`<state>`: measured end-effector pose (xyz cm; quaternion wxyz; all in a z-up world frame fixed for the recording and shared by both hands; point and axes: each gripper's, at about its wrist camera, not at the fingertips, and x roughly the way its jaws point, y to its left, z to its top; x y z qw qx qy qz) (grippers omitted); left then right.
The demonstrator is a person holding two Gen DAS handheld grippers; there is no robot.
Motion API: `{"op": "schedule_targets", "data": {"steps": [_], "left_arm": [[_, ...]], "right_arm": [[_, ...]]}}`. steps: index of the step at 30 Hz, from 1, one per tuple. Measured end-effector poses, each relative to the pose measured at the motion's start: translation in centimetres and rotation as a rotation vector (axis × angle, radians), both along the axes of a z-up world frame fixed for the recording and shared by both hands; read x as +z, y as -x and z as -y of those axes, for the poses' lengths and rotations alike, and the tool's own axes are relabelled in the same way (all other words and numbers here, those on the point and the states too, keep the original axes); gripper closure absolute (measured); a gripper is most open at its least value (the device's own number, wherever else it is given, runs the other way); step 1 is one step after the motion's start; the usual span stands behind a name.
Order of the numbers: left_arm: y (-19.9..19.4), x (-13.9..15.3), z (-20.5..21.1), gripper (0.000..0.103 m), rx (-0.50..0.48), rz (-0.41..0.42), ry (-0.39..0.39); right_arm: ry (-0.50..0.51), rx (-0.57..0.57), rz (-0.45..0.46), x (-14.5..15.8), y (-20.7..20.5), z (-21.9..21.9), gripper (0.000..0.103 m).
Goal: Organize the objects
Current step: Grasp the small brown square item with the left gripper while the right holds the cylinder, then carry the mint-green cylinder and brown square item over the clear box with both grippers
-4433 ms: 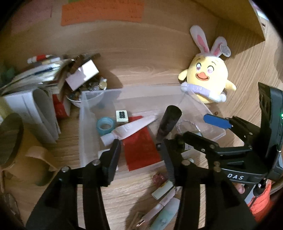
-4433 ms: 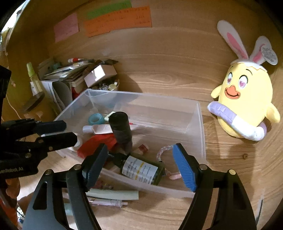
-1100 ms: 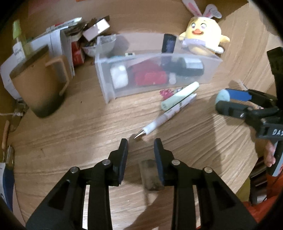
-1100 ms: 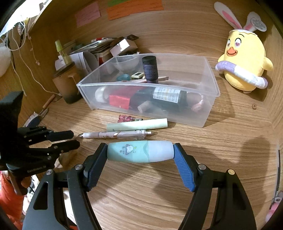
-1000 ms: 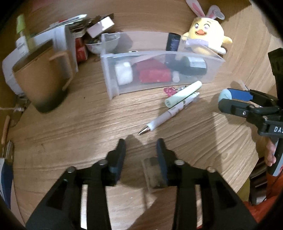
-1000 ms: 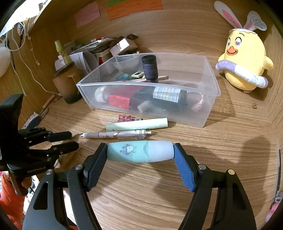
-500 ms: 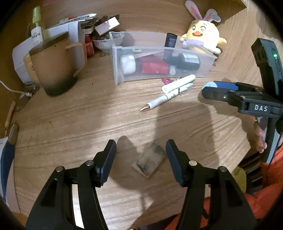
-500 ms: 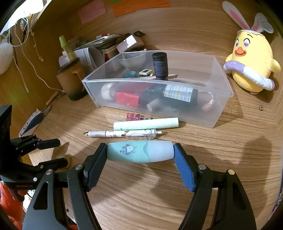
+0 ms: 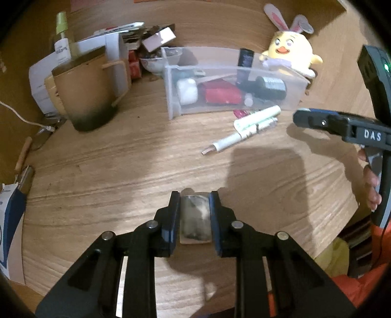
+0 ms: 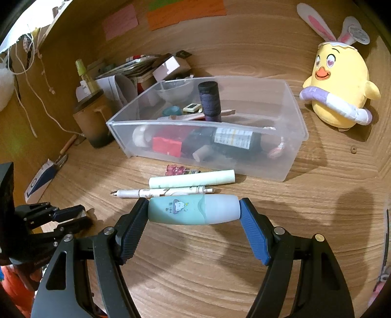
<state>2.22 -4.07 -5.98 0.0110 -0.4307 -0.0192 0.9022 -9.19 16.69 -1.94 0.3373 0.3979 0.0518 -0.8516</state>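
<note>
Left gripper [image 9: 194, 217]: jaws closing on a smudged eraser [image 9: 195, 221] at 6 o'clock on the worktop [image 9: 122, 176]. Right gripper [image 10: 194, 220]: jaws clamped on a teal tube [image 10: 193, 212].

bottle label [image 10: 233, 139] in the clear bin [image 10: 290, 156] is too tiny to read; blue-white box [image 9: 9, 234] gets chopped by the frame edge; sticky notes [image 10: 185, 9] unreadable
</note>
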Motion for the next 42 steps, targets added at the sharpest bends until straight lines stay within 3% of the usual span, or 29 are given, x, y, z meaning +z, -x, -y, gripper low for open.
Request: {"op": "schedule_targets", "data": {"steps": [14, 23, 32, 42], "left_arm": [[3.8, 6.3, 1.7, 0.08, 0.053, -0.18, -0.087], [6.5, 9.3, 1.1, 0.08, 0.054, -0.257, -0.06], [9.6, 10.6, 1.1, 0.08, 0.045, -0.276, -0.097], [13.9, 9.3, 0.0, 0.08, 0.022, -0.218, -0.105]], "right_arm": [[0.053, -0.059, -0.081, 3.3, 2.3, -0.7, 0.031], [0.067, -0.074, -0.134, 5.0, 4.0, -0.2, 0.031], [0.077, -0.08, -0.158, 5.9, 5.8, 0.6, 0.031], [0.048, -0.077, -0.105, 3.9, 8.3, 2.3, 0.031]]}}
